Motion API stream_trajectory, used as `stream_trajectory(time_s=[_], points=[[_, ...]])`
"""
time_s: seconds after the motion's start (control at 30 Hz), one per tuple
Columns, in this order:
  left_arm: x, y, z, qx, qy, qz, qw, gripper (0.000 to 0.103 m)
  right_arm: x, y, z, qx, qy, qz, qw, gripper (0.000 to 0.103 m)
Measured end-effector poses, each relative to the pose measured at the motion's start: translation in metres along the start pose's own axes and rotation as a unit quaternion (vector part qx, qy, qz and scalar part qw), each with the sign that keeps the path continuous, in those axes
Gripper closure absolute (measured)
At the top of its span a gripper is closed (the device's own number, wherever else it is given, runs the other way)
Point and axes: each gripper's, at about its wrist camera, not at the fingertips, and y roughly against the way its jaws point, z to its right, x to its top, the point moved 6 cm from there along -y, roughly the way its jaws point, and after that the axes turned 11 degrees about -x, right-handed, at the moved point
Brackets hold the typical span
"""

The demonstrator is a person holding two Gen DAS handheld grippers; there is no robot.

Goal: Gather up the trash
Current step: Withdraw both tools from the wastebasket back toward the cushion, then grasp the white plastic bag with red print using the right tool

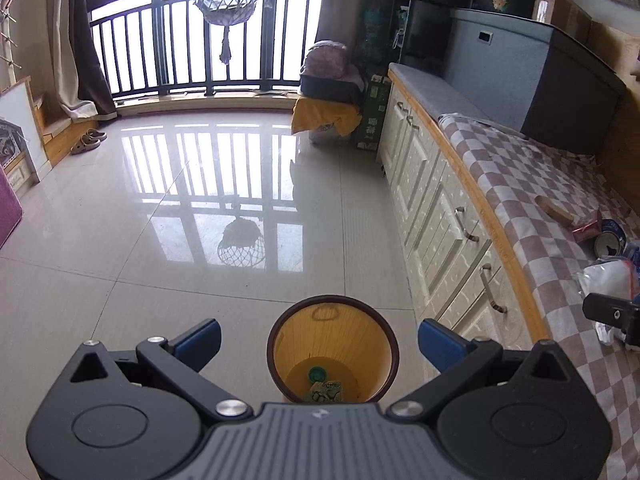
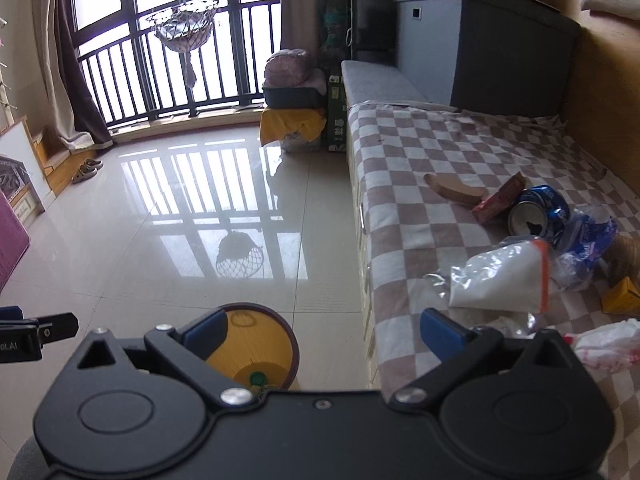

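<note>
A yellow waste bin (image 1: 332, 344) with a dark rim stands on the floor, directly below my open left gripper (image 1: 318, 338); a green cap (image 1: 317, 374) and a crumpled wrapper lie in its bottom. My right gripper (image 2: 324, 330) is open and empty, hovering over the edge of the checkered cloth (image 2: 416, 220), with the bin (image 2: 260, 348) to its lower left. On the cloth lie a crushed blue can (image 2: 536, 212), a clear zip bag (image 2: 504, 276), a blue plastic wrapper (image 2: 588, 240), a red packet (image 2: 500, 196), a brown piece (image 2: 452, 190), a yellow carton (image 2: 622, 300) and a white crumpled bag (image 2: 608, 344).
White cabinet doors (image 1: 436, 208) run under the cloth-covered bench. A grey-and-dark storage box (image 2: 480, 40) sits at the bench's far end. Glossy tile floor (image 1: 180, 200) stretches to the balcony railing; slippers (image 1: 88, 140) lie at the far left, a yellow-draped stack (image 1: 326, 116) by the bench.
</note>
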Motion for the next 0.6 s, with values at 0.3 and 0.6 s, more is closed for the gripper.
stream_trajectory(time_s=[0.3,0.6], points=[[0.005,0.01,0.054,-0.033,-0.04,0.022,0.9984,0.0,-0.003,0.027,0.06,-0.029,-0.031,0.028,0.999,0.0],[-0.004,0.004,0.131,-0.094,-0.085,0.03,0.9915,0.0,-0.017,0.039,0.131,-0.077,-0.046,0.044,0.995,0.0]])
